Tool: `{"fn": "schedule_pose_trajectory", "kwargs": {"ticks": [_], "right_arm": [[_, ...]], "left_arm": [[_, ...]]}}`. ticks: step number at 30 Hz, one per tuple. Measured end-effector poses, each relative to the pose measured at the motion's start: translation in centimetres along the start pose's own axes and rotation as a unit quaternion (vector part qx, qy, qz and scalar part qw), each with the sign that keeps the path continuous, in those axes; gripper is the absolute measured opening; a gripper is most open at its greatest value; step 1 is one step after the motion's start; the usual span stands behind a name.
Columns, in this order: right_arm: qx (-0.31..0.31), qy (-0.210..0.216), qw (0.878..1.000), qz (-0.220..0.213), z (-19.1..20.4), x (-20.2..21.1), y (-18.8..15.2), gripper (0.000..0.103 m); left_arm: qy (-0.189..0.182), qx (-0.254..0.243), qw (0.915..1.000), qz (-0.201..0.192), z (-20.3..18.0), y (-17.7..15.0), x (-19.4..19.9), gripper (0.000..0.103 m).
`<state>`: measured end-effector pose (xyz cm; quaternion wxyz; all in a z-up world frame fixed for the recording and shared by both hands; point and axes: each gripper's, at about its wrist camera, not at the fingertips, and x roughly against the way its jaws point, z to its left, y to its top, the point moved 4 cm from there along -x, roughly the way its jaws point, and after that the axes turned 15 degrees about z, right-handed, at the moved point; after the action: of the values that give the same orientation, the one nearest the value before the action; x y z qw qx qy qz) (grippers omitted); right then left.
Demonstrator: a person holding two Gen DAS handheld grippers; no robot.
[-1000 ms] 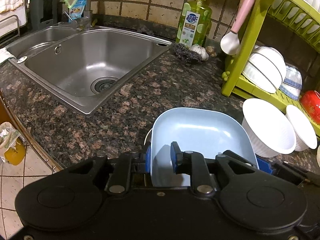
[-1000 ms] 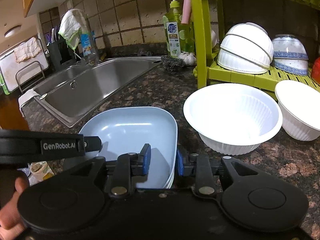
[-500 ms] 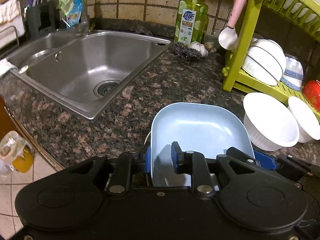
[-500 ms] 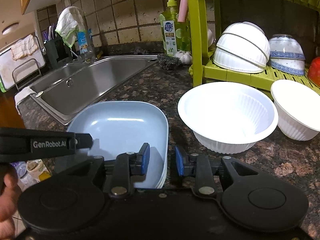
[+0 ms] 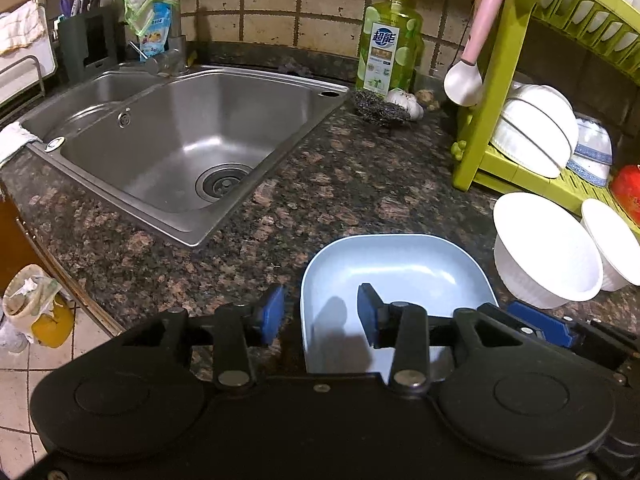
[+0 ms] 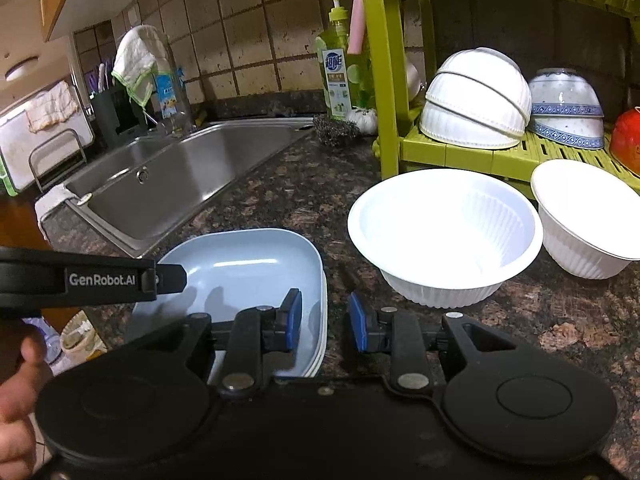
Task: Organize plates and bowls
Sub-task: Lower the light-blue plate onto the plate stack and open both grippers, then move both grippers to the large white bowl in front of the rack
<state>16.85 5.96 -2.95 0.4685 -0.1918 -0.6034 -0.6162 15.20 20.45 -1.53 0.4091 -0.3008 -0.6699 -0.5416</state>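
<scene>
I have both claws spread wide and pinching nothing. My left claw (image 5: 320,314) sits low in its frame, straddling the left rim of the blue plate (image 5: 394,276): one blue pad hangs over the speckled bench (image 5: 320,184), the other over the plate's inside. My right claw (image 6: 325,320) straddles the plate's right rim in the same way, one pad above the plate (image 6: 240,268), the other above bare bench (image 6: 304,184). From the right wrist I see white edges under the blue rim, so the plate lies on top of a small stack.

Right of the plate, a big white bowl (image 6: 444,236) stands upright on the bench, a smaller white bowl (image 6: 588,220) just beside it. Behind them, the green rack (image 6: 472,152) carries upturned white bowls (image 6: 476,100) and blue-patterned bowls (image 6: 566,110). The steel sink (image 5: 188,140) fills the upper left, a green soap bottle (image 5: 388,56) at top centre.
</scene>
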Motion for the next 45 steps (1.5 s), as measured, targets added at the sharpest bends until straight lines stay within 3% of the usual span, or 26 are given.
{"fn": "schedule_pose_trajectory", "kwargs": {"ticks": [11, 21, 28, 34, 39, 45], "right_arm": [[-0.004, 0.032, 0.999, -0.039, -0.4, 2.9, -0.2, 0.029], [-0.005, 0.025, 0.997, -0.066, -3.5, 7.5, -1.8, 0.029], [-0.017, -0.006, 0.996, -0.088, -8.7, 12.1, -4.5, 0.029], [-0.053, -0.062, 0.992, -0.100, -15.4, 15.9, -7.6, 0.036], [-0.100, -0.123, 0.982, -0.106, -21.4, 18.2, -9.8, 0.036], [-0.171, -0.159, 0.966, -0.113, -27.5, 19.9, -9.8, 0.037]], "left_arm": [[0.015, -0.008, 0.9989, -0.044, -1.2, -0.1, 3.3, 0.049], [-0.005, -0.053, 0.9958, -0.075, -6.2, -0.9, 6.8, 0.050], [-0.034, -0.098, 0.9914, -0.081, -12.5, -2.1, 8.0, 0.050], [-0.077, -0.141, 0.9844, -0.072, -19.8, -3.7, 8.1, 0.052], [-0.109, -0.170, 0.9779, -0.055, -25.5, -4.8, 7.3, 0.052], [-0.132, -0.204, 0.9694, -0.037, -30.7, -4.4, 6.4, 0.052]]}}
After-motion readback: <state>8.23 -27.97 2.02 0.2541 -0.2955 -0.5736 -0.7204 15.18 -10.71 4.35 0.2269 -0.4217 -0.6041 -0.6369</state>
